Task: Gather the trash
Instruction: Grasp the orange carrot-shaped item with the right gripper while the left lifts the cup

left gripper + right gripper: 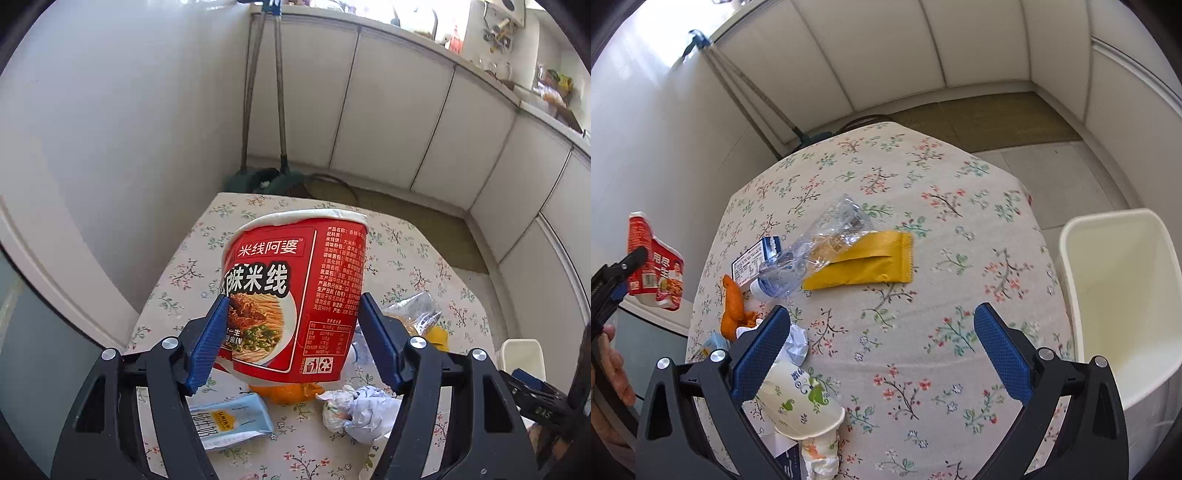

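Left wrist view: we've got the red noodle cup (295, 291) clamped in the left gripper (291, 339), lifted clear above the table (406, 236), over its left edge. Right gripper (882, 350) jaws spread, nothing between them, over the floral cloth. White bin (1123, 295) beside the table's right edge

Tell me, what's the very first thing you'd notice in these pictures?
The big red noodle cup, squeezed between the left gripper's blue pads and held up above the flowery table. Next, the yellow packet lying mid-table against a crumpled clear bottle, and the white bin waiting beside the table's edge.
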